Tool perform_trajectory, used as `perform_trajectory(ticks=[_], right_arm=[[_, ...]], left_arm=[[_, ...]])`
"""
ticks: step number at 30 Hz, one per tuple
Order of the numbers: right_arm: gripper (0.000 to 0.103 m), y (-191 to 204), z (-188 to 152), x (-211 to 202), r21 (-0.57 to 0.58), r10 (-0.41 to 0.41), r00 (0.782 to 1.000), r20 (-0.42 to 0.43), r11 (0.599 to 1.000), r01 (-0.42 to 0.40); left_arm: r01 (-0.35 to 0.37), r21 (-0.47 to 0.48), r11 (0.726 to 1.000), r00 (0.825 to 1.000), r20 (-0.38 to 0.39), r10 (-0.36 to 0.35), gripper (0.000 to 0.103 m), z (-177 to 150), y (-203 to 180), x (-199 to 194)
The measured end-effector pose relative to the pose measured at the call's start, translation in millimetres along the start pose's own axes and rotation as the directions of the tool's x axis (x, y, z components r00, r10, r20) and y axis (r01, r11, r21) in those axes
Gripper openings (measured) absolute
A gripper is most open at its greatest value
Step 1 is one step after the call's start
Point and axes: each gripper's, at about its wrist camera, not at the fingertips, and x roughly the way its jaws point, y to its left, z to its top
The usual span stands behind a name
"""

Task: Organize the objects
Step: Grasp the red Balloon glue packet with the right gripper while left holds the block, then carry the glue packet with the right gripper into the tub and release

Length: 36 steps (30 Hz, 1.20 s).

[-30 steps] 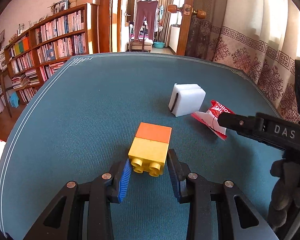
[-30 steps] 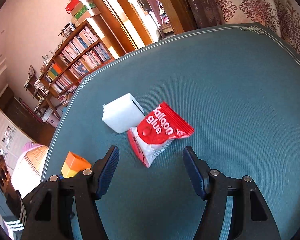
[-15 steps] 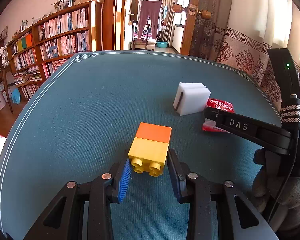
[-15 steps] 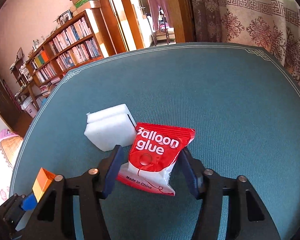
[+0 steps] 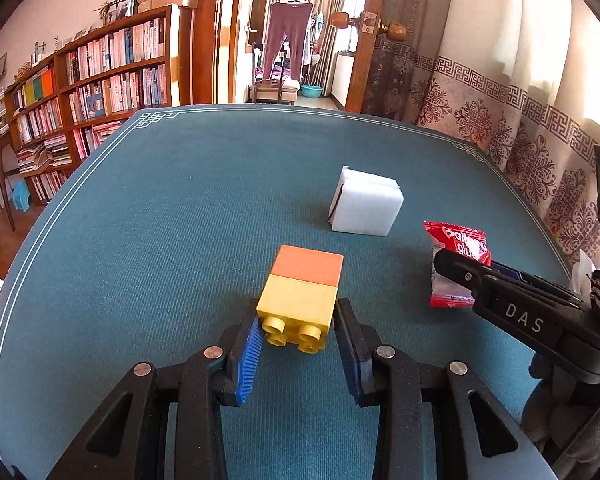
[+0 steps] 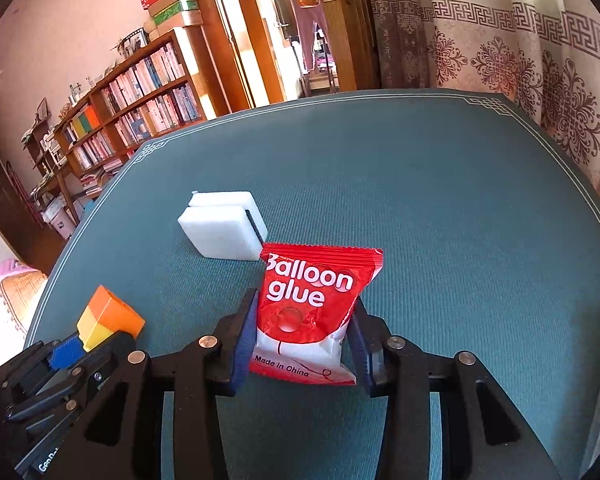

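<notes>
Both grippers were loaded at once. The left gripper (image 5: 298,334) was pinching the yellow end of the toy block (image 5: 302,288), its orange half poking forward, low over the green bench (image 5: 180,208). The right gripper (image 6: 304,340) had just been closing, and its pads were squeezing the lower part of the red glue packet (image 6: 312,308), which sat just beside the white sponge (image 6: 222,230). My worry was that packet: slick, floppy film, gripped only near the bottom, so it could fold over or slide out on a quick swing. Pushed forward, it could also nudge the sponge. The block was held at one end and might pivot.
</notes>
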Motion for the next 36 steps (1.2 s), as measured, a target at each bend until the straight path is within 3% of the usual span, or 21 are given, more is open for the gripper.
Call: perform_trajectory(ticks=[10,22,36], right_arm=[[0.043,-17,-26,-55,0.039,-0.004,0.999,0.051,0.999,0.002],[0.043,-45,-55,-137,0.039,-0.074,0.986,0.15,0.997,0.068],[0.043,-135,-83,-215,0.204,-0.261,0.948,0.183,0.953,0.223]], left_arm=[[0.055,0.051,0.997,0.998,-0.009,-0.054,0.037,-7,-21,-4],[0.074,0.114,0.991,0.997,-0.011,-0.073,0.037,-15,-41,-8],[0.119,0.189,0.975,0.993,-0.031,-0.115,0.037,-26,-75,-21]])
